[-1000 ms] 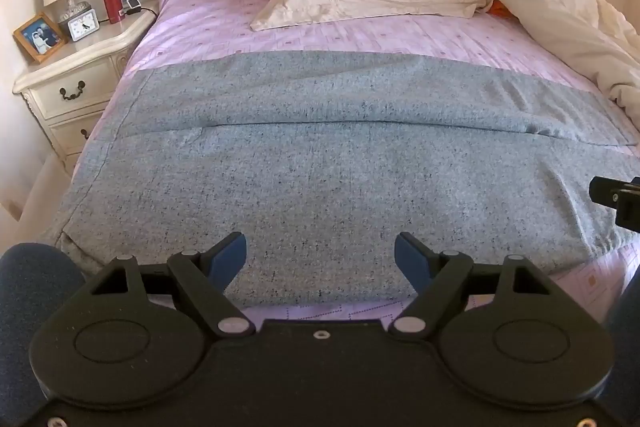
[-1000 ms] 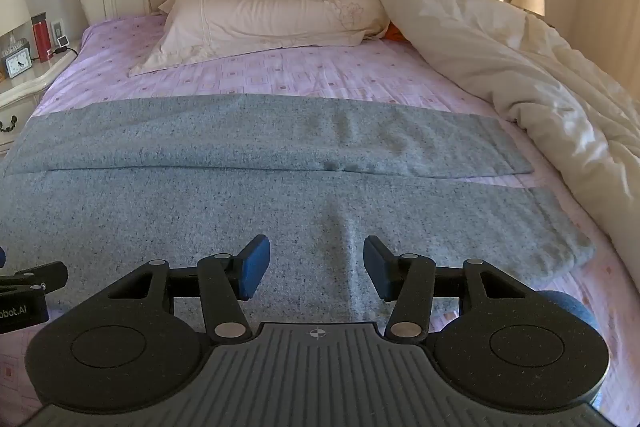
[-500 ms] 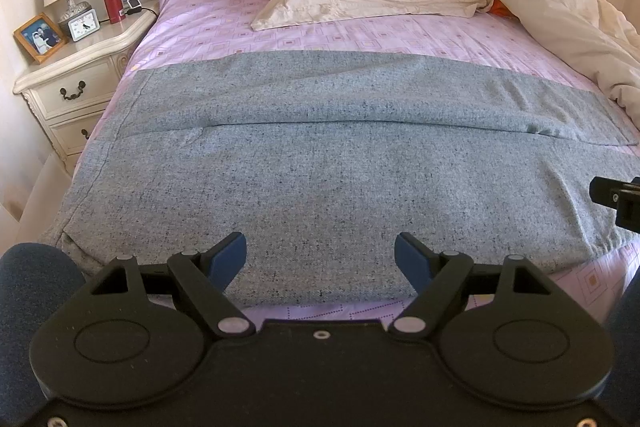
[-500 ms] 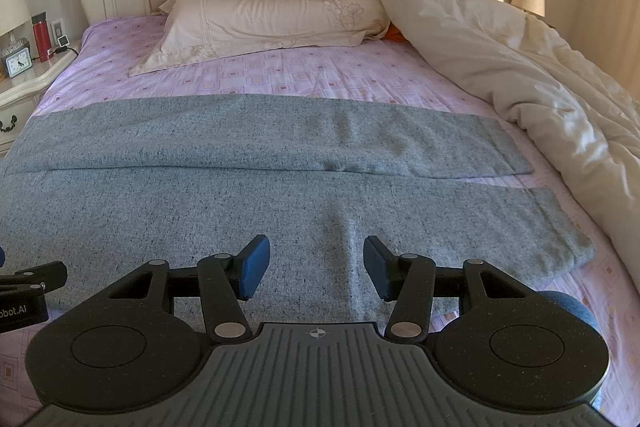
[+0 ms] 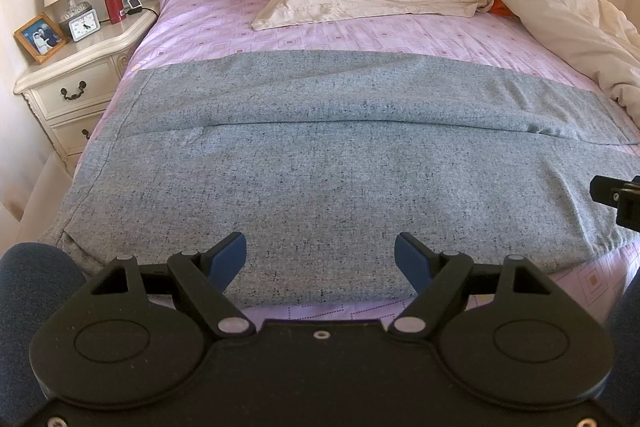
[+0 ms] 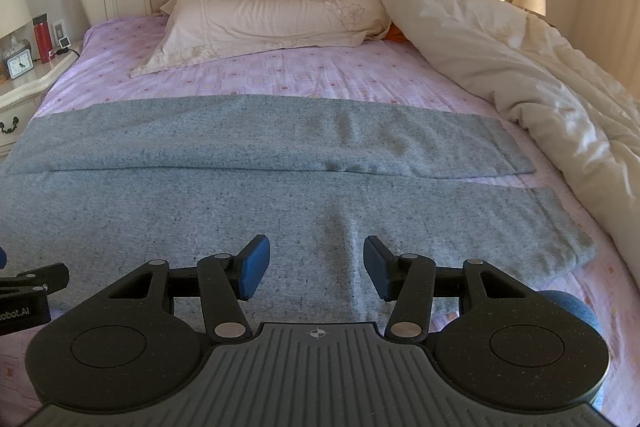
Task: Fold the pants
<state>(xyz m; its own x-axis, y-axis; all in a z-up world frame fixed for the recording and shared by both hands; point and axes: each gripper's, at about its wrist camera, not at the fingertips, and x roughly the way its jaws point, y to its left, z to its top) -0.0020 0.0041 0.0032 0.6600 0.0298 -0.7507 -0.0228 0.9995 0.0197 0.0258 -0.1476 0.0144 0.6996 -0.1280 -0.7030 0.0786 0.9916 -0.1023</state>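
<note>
Bed's left half lies open (duvet (image 6: 520, 75) heaped along its right).

Soft daylight enters from the right, frames sharp, fisheye bending and dark vignetting at corners.

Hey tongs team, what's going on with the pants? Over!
Left tongs open, empty. Right tongs open, empty. Grey pants flat across the bed, legs unfolded. Duvet heaped beside the leg ends, not touching.

grey pants (image 5: 328, 163) lie flat, unfolded, sideways across the bed.
</note>
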